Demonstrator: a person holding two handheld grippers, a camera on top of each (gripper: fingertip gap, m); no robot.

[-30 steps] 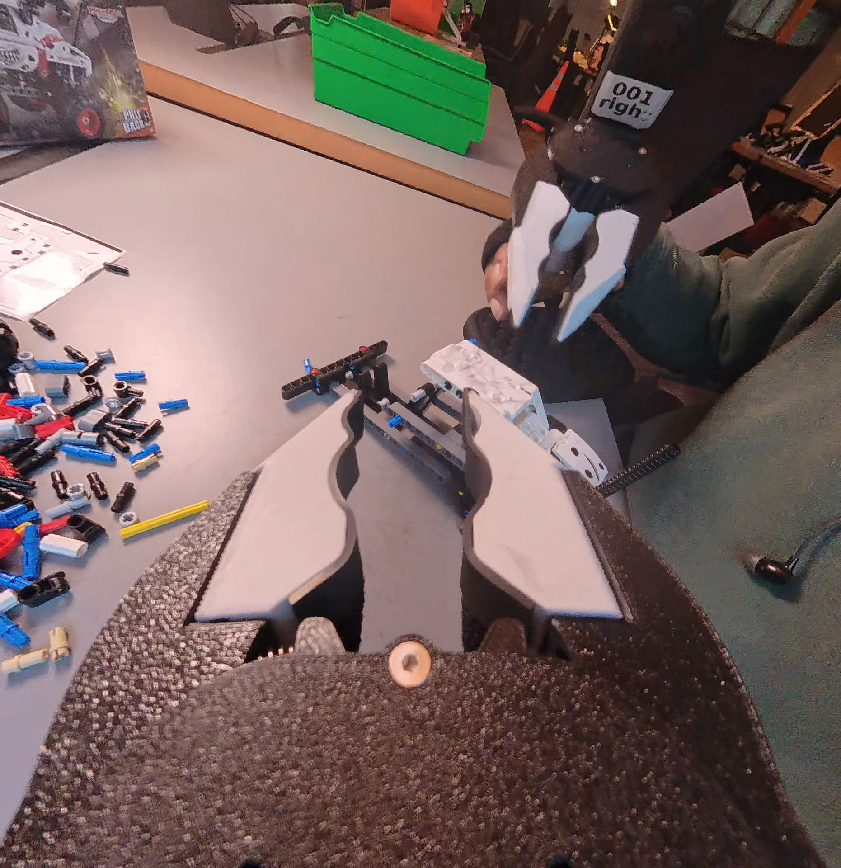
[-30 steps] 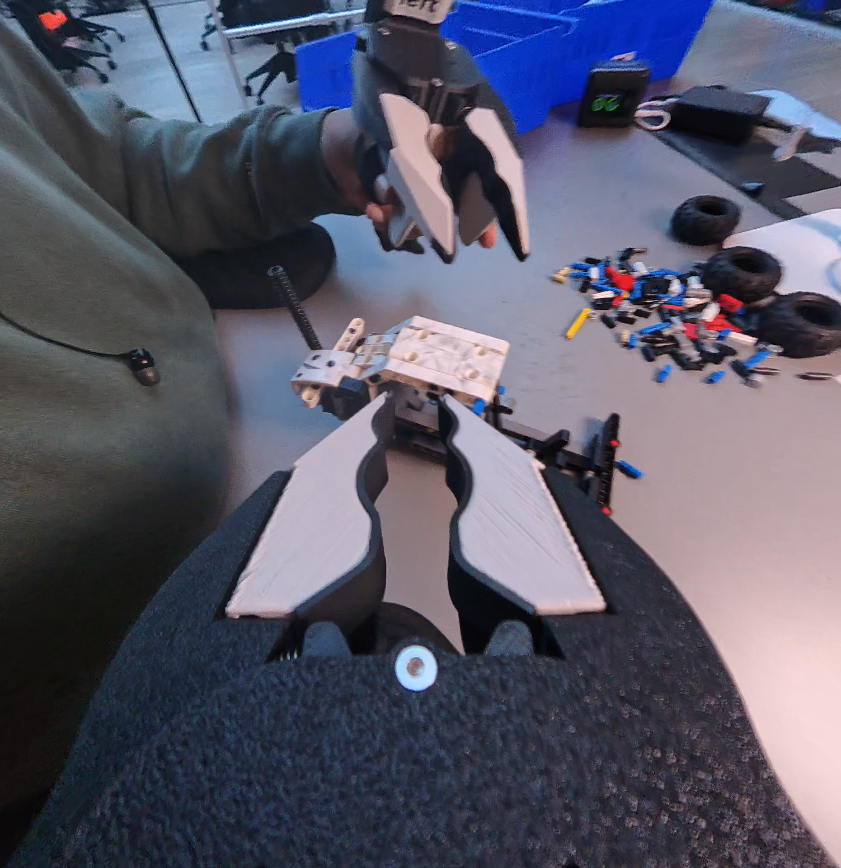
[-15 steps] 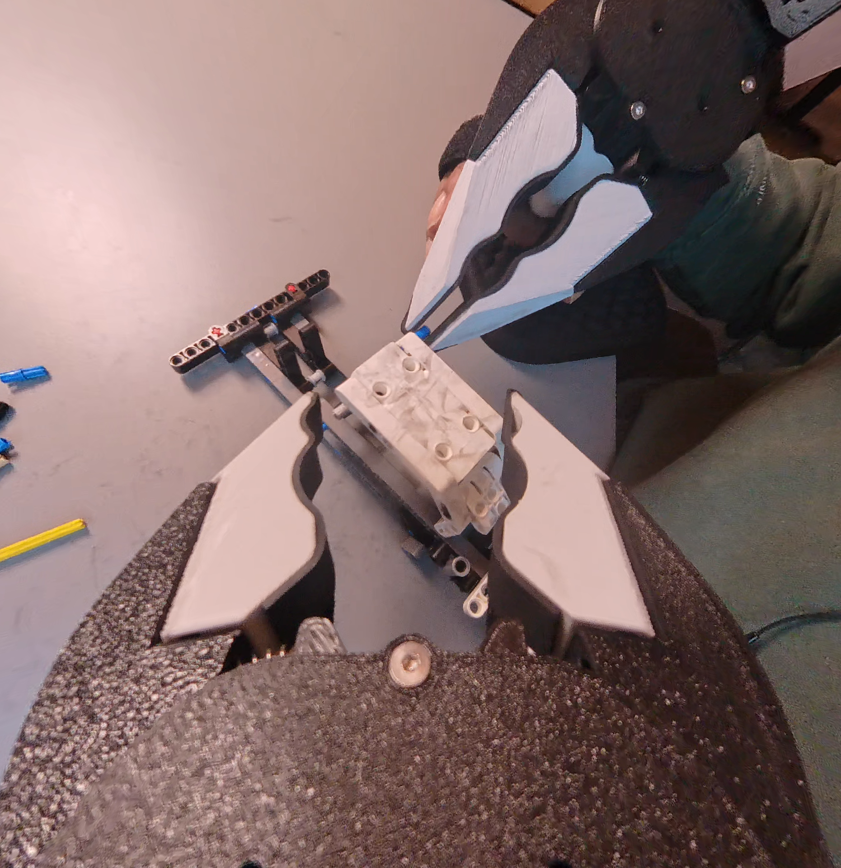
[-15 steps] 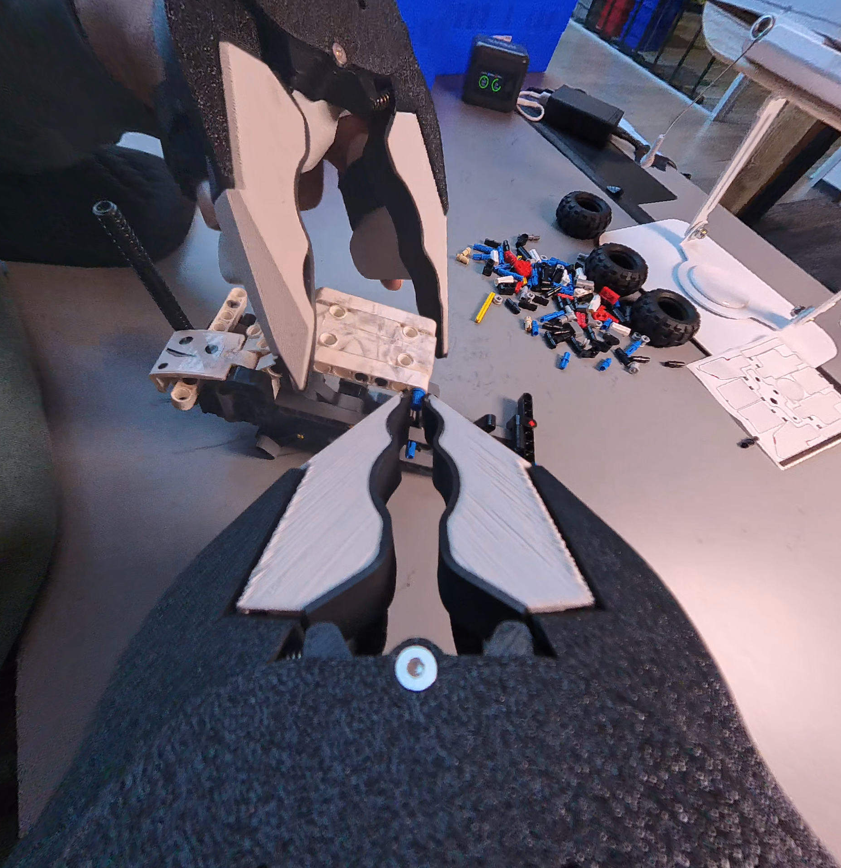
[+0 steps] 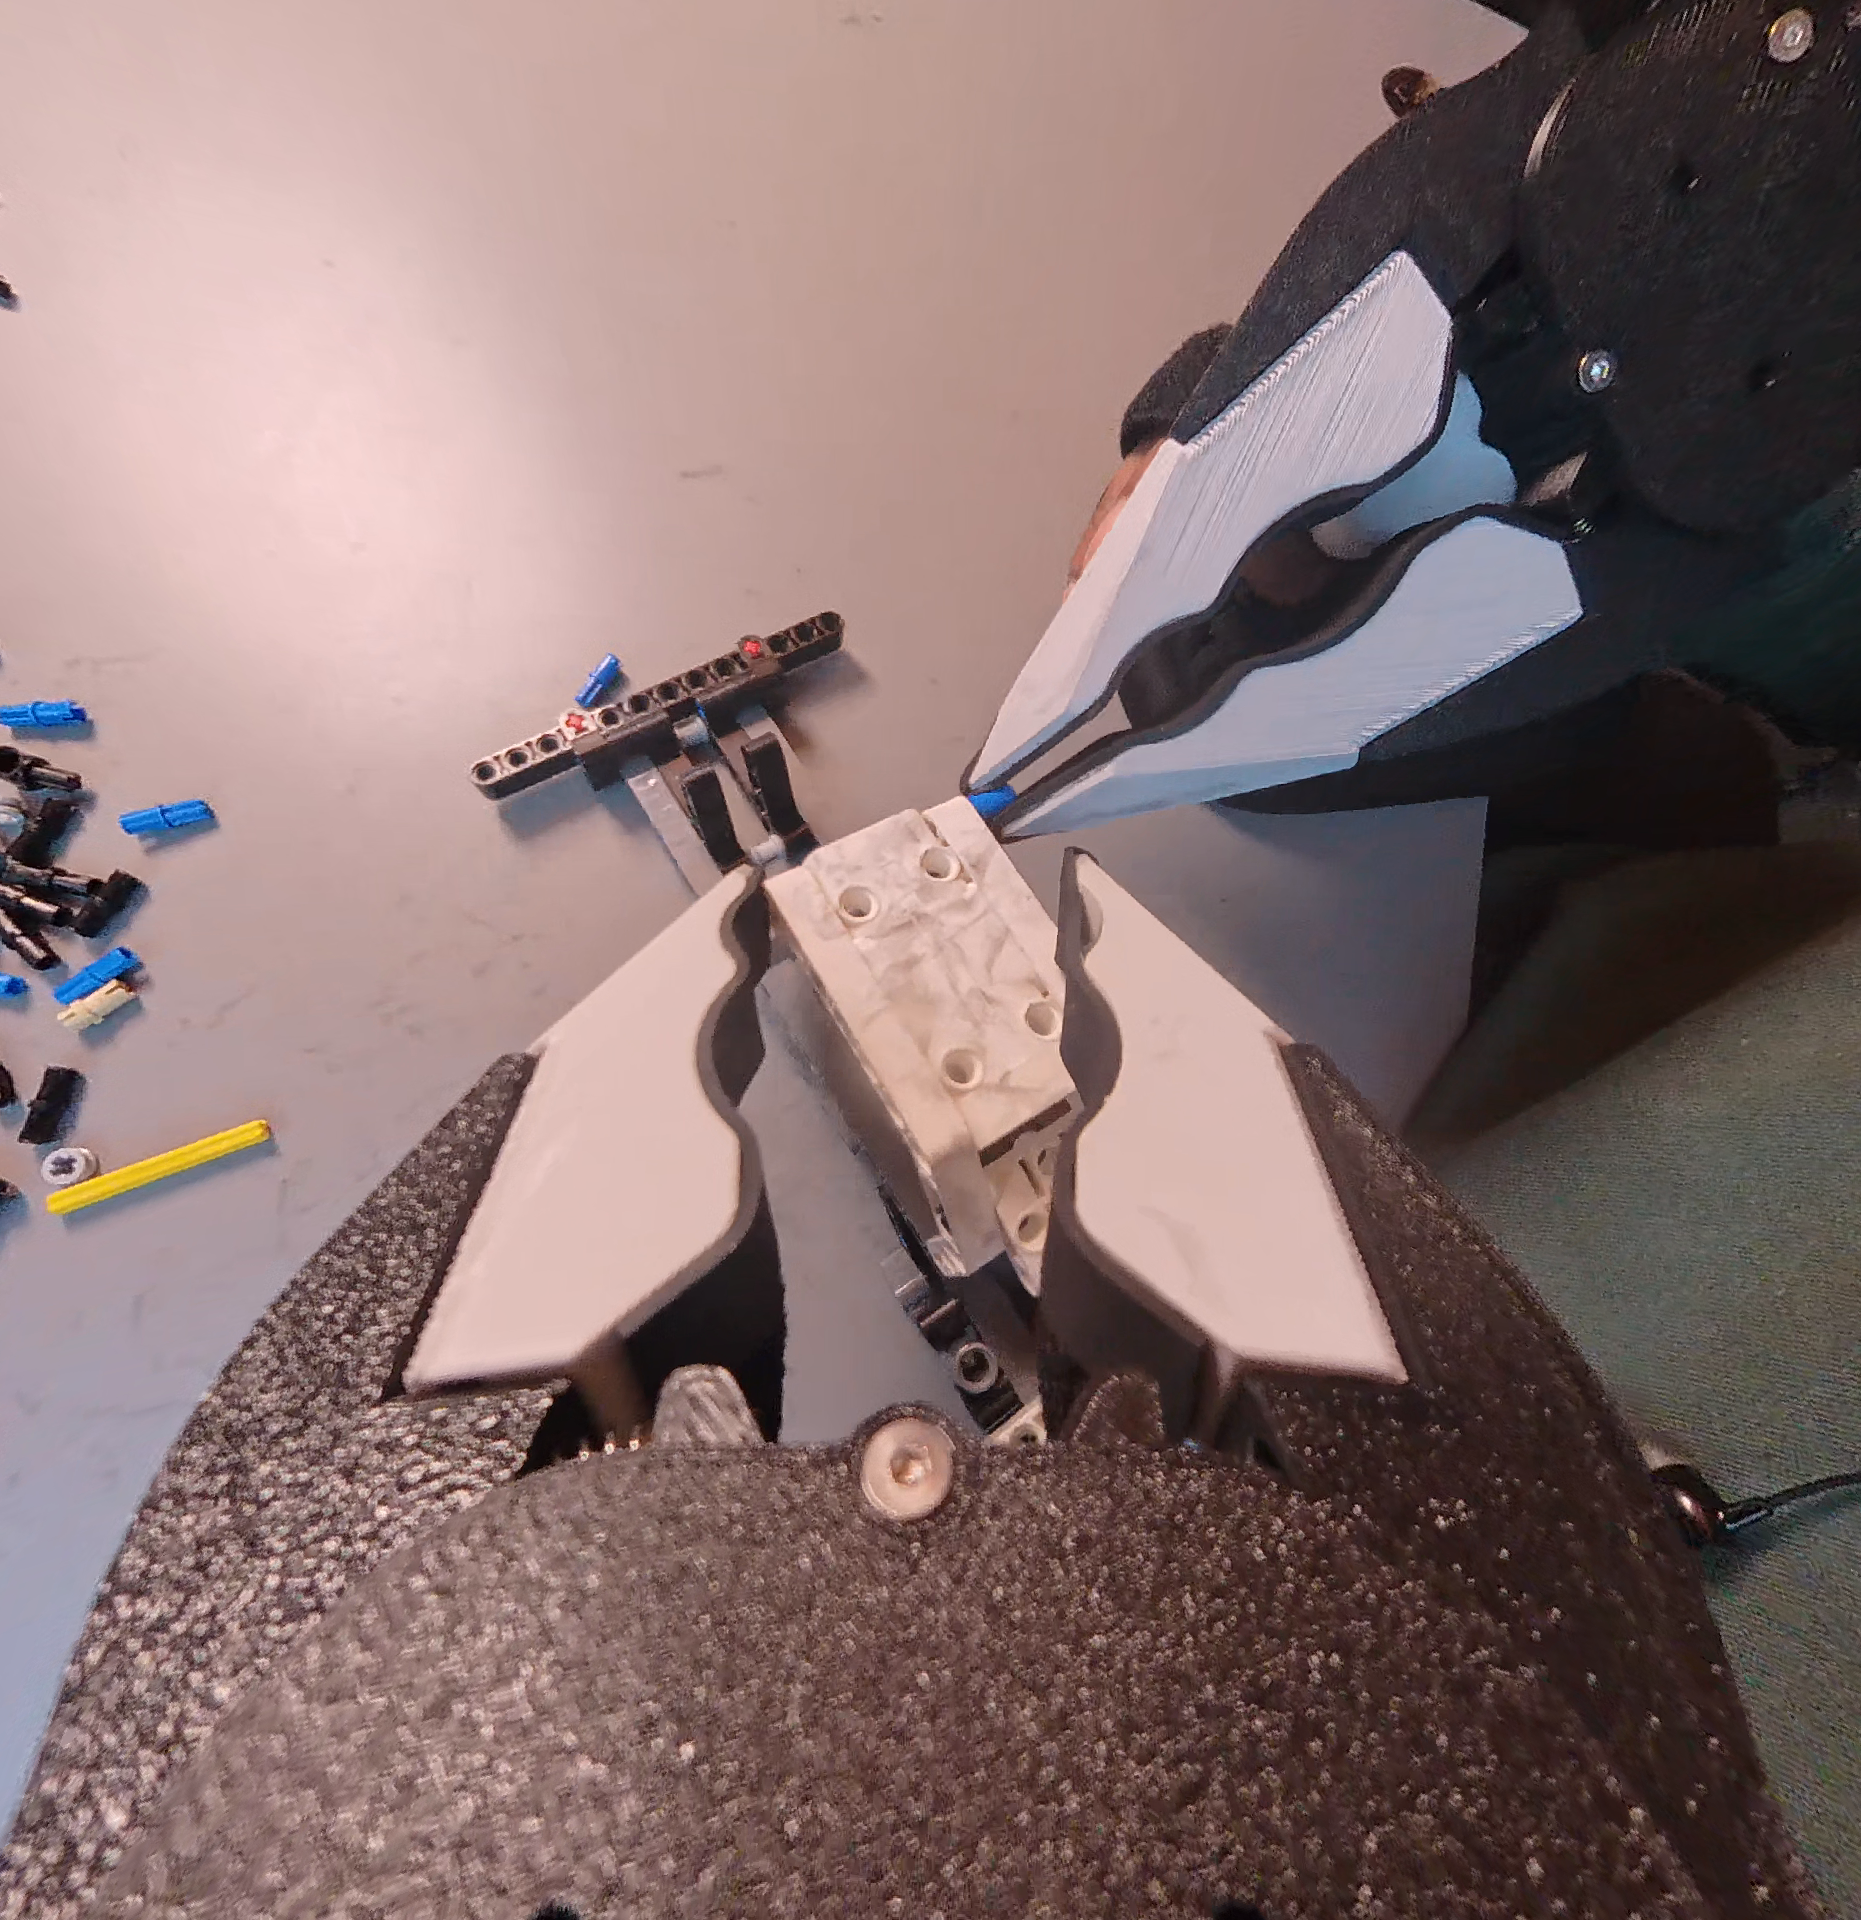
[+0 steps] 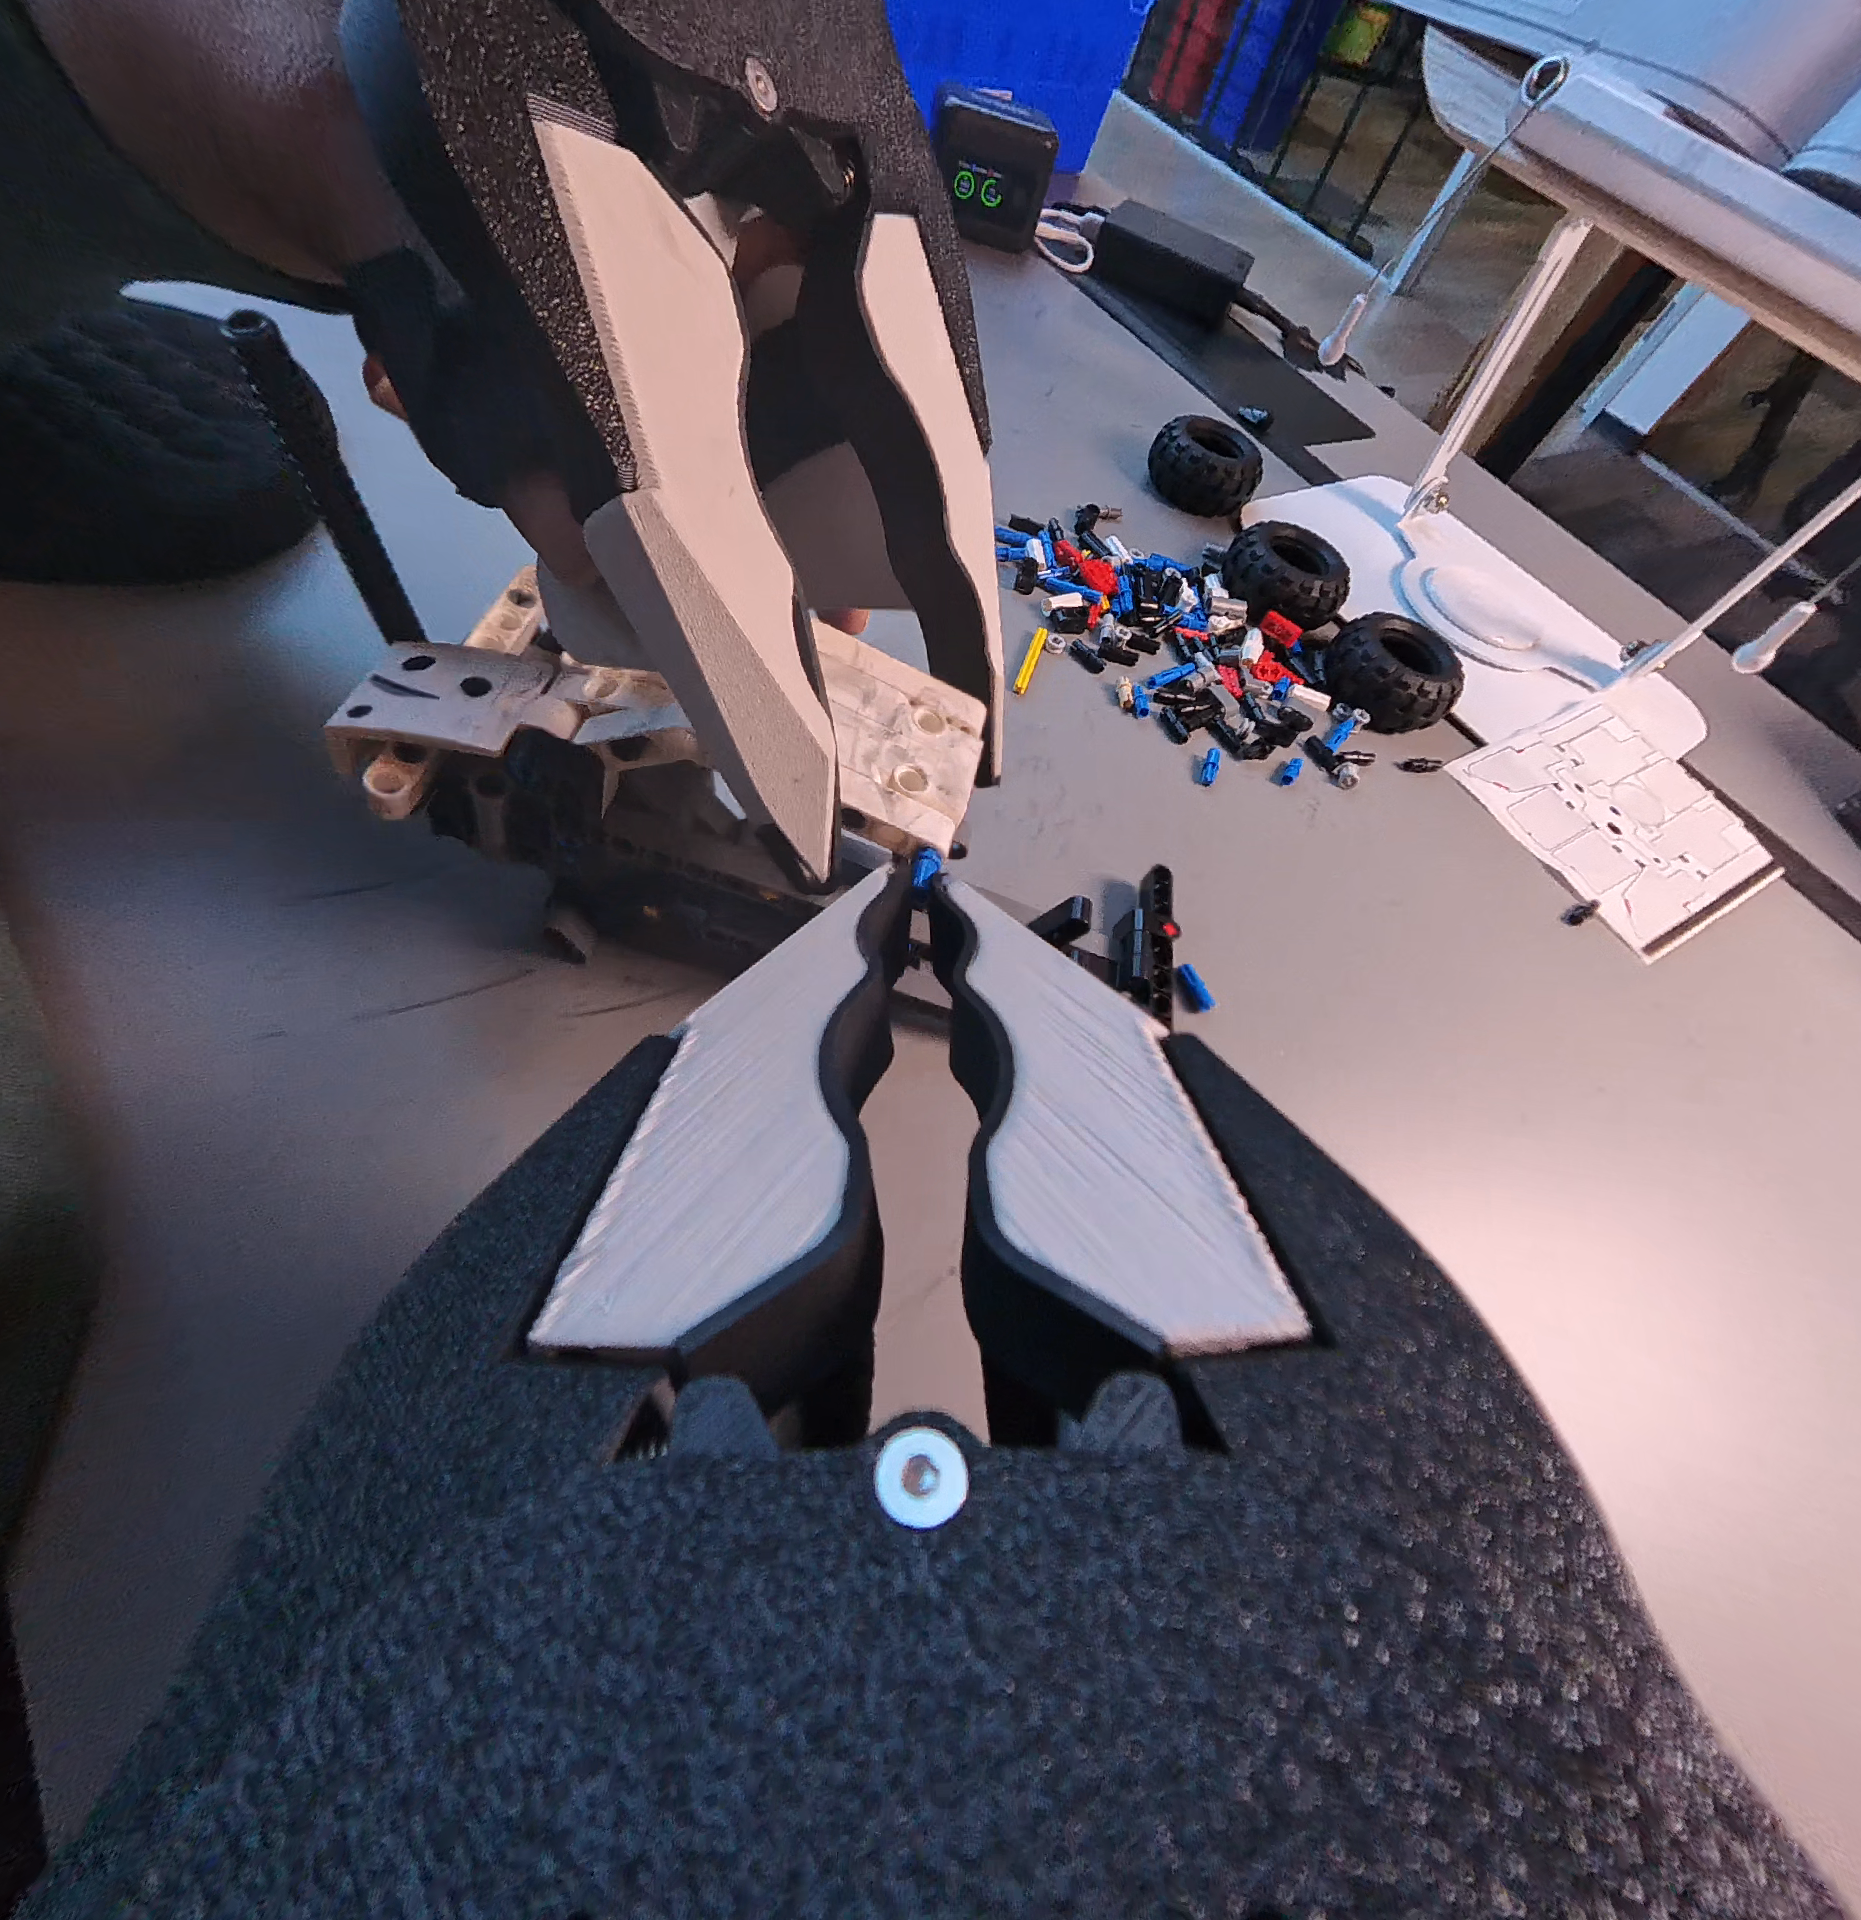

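My left claw (image 5: 910, 883) stands spread over the white marbled block (image 5: 931, 997) of the brick assembly; the block sits between the two fingers, the left one touching its side, the right one just beside it. Whether they press it I cannot tell. The assembly lies on the grey desk (image 5: 490, 312) near the edge closest to me, its black holed beam (image 5: 656, 717) at the far end. A loose pile of small parts (image 5: 43, 894) and a yellow axle (image 5: 157, 1166) lie well off to the left.

My right claw (image 6: 918, 878) is pressed together on a small blue pin (image 6: 923, 864), pinched at the fingertips and held just at the block's corner. In the right wrist view, three black tyres (image 6: 1287, 574) flank the parts pile, and a white sheet (image 6: 1612, 821) lies toward the right edge.
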